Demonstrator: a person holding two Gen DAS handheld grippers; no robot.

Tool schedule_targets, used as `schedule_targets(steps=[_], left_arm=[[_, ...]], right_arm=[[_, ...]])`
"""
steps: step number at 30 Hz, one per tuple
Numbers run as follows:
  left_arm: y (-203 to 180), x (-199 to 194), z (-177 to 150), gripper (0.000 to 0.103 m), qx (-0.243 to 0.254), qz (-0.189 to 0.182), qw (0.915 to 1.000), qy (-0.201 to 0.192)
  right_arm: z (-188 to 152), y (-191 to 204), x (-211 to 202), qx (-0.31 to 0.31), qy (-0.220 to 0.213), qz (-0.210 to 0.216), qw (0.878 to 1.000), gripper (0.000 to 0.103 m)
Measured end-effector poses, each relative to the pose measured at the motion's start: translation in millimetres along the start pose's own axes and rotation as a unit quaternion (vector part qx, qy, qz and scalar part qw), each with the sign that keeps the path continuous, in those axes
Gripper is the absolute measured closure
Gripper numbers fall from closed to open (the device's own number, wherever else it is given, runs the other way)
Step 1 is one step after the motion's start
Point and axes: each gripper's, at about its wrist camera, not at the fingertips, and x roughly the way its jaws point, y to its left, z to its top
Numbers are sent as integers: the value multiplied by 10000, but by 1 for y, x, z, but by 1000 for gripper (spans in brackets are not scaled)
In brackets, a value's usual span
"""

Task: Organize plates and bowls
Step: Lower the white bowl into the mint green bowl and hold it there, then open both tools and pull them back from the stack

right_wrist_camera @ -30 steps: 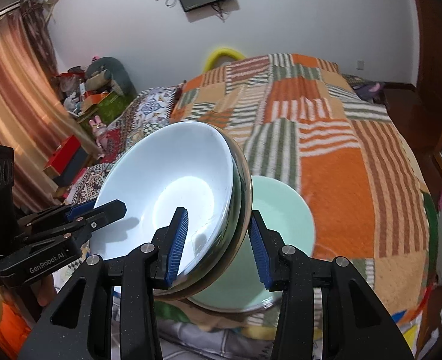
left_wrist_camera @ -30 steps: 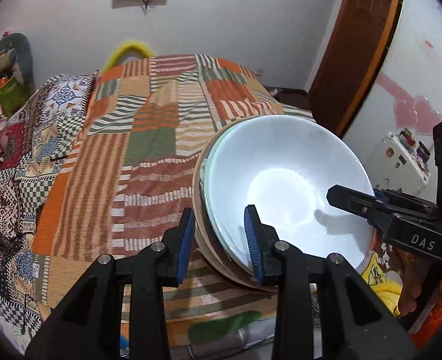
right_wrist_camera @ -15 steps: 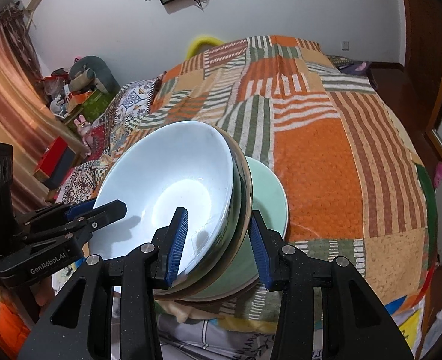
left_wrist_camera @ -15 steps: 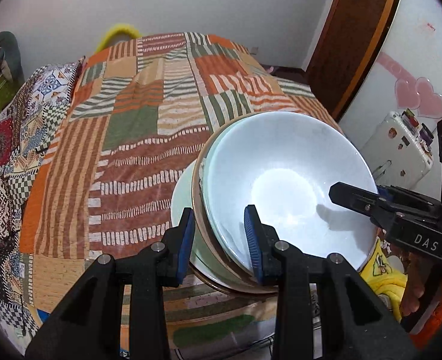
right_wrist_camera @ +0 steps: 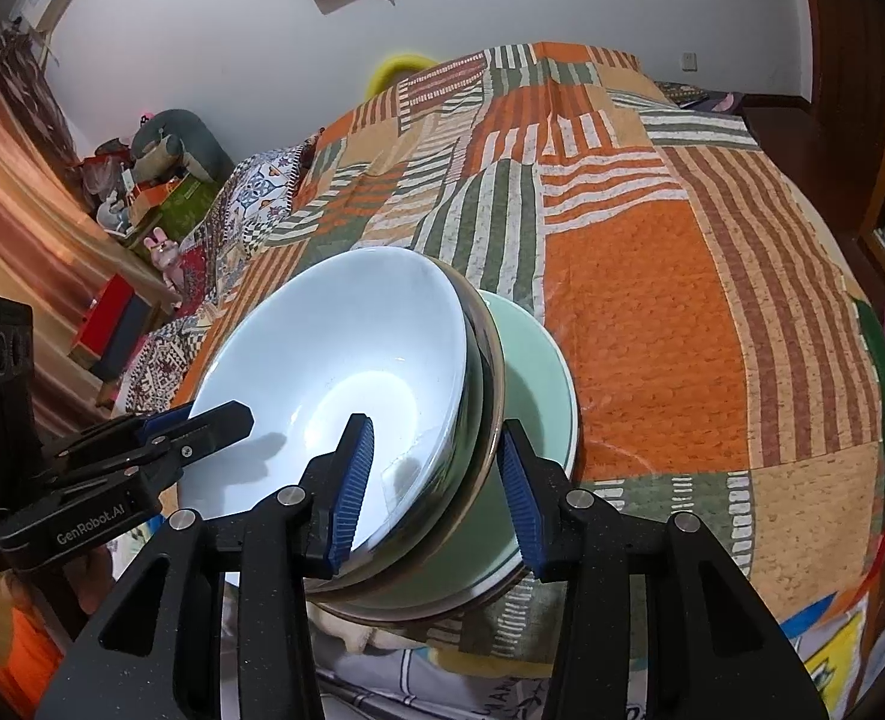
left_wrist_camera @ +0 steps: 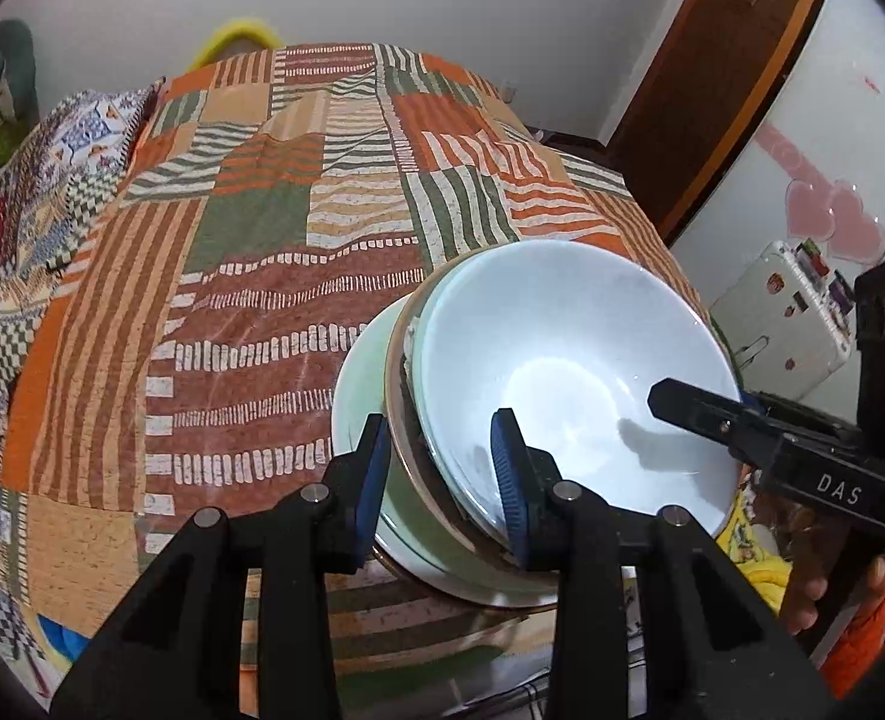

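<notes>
Bowls first, from the left wrist view: a white bowl [left_wrist_camera: 568, 384] nested in a brown-rimmed bowl [left_wrist_camera: 403, 420] hangs tilted just above a pale green plate [left_wrist_camera: 358, 384] lying on the bed [left_wrist_camera: 250, 300]. The left gripper [left_wrist_camera: 442, 468] straddles the near-left rims, one pad outside and one inside the white bowl, jaws narrow and seemingly clamped on both. The right gripper [left_wrist_camera: 682, 405] bites the opposite rim. Probably two grips keep the heavy nest level enough to lower onto the plate.

Right wrist view: the right gripper [right_wrist_camera: 436, 480] likewise spans the nested rims, narrow, holding them. The white bowl's mouth faces up and toward the left gripper [right_wrist_camera: 226, 420]; being round, it has no long axis. The plate lies flat beneath, near the bed's front edge.
</notes>
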Motion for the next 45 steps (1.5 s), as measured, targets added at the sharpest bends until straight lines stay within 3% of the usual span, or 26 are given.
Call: schedule_targets(steps=[3,7,16,27,31,36,38,40,44,45], left_arm=[[3,-3,2,68,-43,-25,9999,-110],[-6,-17,3,68,357,330,9979,-421],[-12,-46,5,68,435,454,9951,-762],[-49,-134,14,68,714,358,9771,-1970],[-60,-163,14,56,786,279,9679,-2371],[-68,-194,13,50,812,227,9563,-2801],[-72,-205,12,46,869,204,9529,-2899],[-74,-213,8,30,871,244,9480,-3053],[-75,-225,2,15,841,271,9409,-3268],[-75,-228,0,12,820,264,9397,-3310]], right_arm=[[1,1,-1,-28,-33,-12,10000,60],[5,8,-9,-277,-198,-191,9992,48],[11,17,-30,-426,-476,-233,9977,47],[19,54,-98,-1062,-1499,-292,9825,44],[17,67,-124,-1242,-1945,-305,9725,40],[17,81,-155,-1411,-2428,-284,9593,39],[16,85,-163,-1471,-2563,-278,9549,33],[15,90,-173,-1532,-2753,-294,9486,25],[10,99,-184,-1662,-2970,-253,9399,24],[9,99,-184,-1676,-2989,-247,9391,20]])
